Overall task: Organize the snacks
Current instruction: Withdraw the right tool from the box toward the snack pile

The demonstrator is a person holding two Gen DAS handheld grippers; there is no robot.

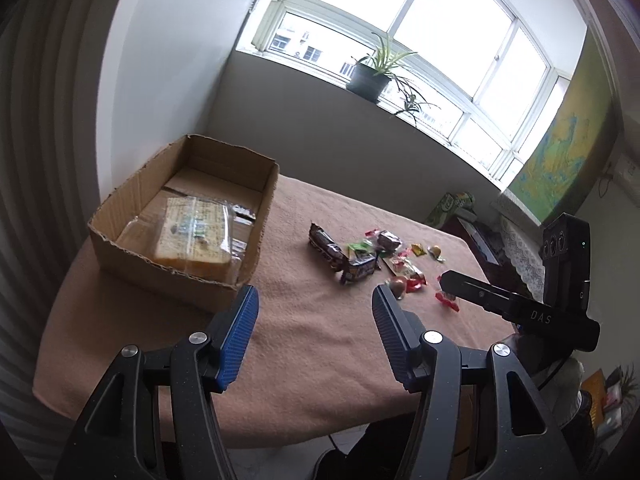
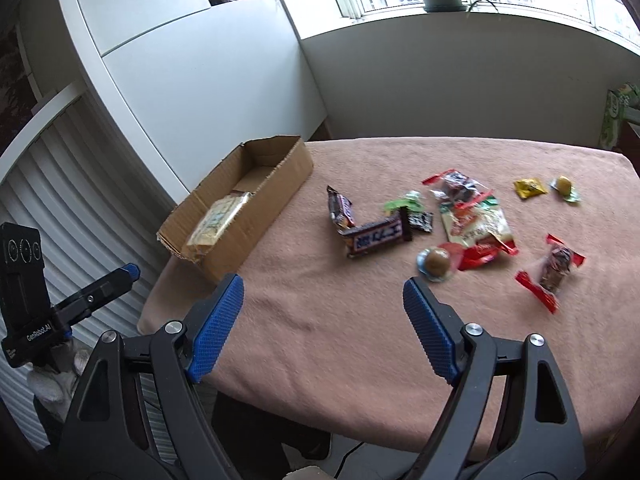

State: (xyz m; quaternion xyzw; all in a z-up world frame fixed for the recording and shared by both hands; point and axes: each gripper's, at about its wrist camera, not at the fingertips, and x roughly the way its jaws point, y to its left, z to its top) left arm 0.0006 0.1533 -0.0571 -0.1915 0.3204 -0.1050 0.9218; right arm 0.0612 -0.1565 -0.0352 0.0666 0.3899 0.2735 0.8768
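While hovering over the near edge of the table under its pinkish-brown blanket point(image 2: 320, 340), left gripper with blue ribbed pads point(image 1: 315, 300) standing partly open and holding nothing, bare cloth showing between the pads. Right gripper of the same black-and-blue build point(image 2: 323, 285) spread wider, likewise empty, above the cloth near the sweets. On the left, toward the far side, open brown cardboard box point(image 1: 224, 280) resting on the blanket, with a clear-wrapped block of pale yellow biscuits point(image 1: 192, 236) lying flat inside. To the right of the box and well apart from it, a loose scatter of snacks: dark brown chocolate bar with white lettering point(image 2: 376, 238), second dark wrapped bar point(image 2: 340, 208) just beyond it, cream-and-red flat packet point(image 2: 476, 226), round brownish sweet in clear wrap point(image 2: 436, 262) nearest the right gripper, red-ended twist-wrapped candy point(image 2: 554, 270) farther right, small yellow sachet point(image 2: 530, 188) at the far side. Behind, green potted plant point(image 1: 370, 74) on the windowsill.
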